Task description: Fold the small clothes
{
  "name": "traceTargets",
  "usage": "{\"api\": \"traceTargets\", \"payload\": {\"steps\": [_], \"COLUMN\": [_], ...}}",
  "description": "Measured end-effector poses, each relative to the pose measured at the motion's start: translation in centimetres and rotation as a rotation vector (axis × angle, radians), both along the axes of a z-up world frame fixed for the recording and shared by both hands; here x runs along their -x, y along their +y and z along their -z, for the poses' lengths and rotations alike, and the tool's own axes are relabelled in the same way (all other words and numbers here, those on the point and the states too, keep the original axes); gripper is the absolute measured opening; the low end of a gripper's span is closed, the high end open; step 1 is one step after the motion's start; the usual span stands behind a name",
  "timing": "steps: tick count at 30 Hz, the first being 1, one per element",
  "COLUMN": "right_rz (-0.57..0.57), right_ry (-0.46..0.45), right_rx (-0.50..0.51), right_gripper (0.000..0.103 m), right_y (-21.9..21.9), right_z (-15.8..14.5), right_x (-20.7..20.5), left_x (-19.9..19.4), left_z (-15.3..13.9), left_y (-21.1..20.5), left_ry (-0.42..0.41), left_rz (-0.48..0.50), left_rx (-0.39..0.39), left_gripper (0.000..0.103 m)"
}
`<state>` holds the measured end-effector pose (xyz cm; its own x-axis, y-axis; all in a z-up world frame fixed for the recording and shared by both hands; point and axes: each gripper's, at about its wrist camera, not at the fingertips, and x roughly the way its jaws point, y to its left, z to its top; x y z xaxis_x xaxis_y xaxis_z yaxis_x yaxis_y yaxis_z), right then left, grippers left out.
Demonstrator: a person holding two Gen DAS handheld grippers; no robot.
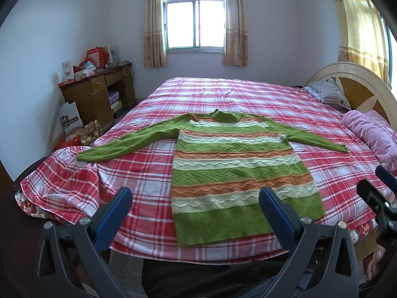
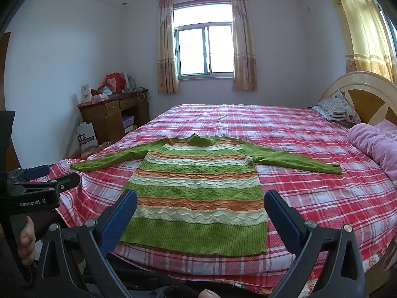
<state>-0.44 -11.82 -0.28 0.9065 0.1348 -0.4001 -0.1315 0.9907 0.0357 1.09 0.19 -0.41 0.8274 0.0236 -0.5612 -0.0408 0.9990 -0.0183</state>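
A green sweater with orange and cream stripes (image 1: 235,164) lies flat on the red plaid bed (image 1: 139,173), sleeves spread, hem toward me. It also shows in the right wrist view (image 2: 196,193). My left gripper (image 1: 196,196) is open and empty, held above the near bed edge at the hem's left side. My right gripper (image 2: 201,198) is open and empty, above the hem. The right gripper shows at the right edge of the left wrist view (image 1: 379,193); the left gripper shows at the left of the right wrist view (image 2: 44,181).
A pink blanket (image 2: 377,146) and a striped pillow (image 2: 337,111) lie by the headboard (image 2: 367,94) on the right. A wooden desk with boxes (image 2: 111,114) stands at the far left wall. Bags sit on the floor beside it (image 1: 72,121).
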Motion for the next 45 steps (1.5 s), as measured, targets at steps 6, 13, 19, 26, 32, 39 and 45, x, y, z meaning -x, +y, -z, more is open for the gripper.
{"api": "traceTargets", "payload": {"steps": [6,13,19,26,32,39,45], "right_rz": [0.0,-0.008,-0.006,-0.008,-0.015,-0.022,-0.04], "right_ry": [0.003,0.012,0.013,0.013,0.024,0.028,0.033], "right_rx": [-0.004,-0.01,-0.014,-0.013,-0.019,-0.022,-0.041], "right_gripper": [0.102,0.102,0.102,0.102,0.102,0.102,0.102], "right_y": [-0.01,0.14,0.01,-0.01,-0.08,-0.08,-0.36], "right_z": [0.1,0.28,0.3,0.3,0.41,0.47,0.64], "right_x": [-0.05,-0.18,-0.26,-0.28,-0.42,-0.4,-0.74], "left_x": [-0.03,-0.03,-0.02,-0.07,-0.12,-0.18,-0.54], "left_z": [0.06,0.06,0.09,0.12,0.2,0.31,0.42], "left_y": [0.04,-0.03,0.02,-0.01,0.18,0.4,0.93], "left_ry": [0.002,0.002,0.003,0.002,0.003,0.004,0.006], "left_rz": [0.0,0.001,0.002,0.0,-0.001,-0.004,-0.006], "left_rx": [-0.001,-0.002,-0.001,-0.003,-0.003,-0.002,0.003], "left_gripper": [0.103,0.103,0.103,0.103,0.103,0.103,0.103]}}
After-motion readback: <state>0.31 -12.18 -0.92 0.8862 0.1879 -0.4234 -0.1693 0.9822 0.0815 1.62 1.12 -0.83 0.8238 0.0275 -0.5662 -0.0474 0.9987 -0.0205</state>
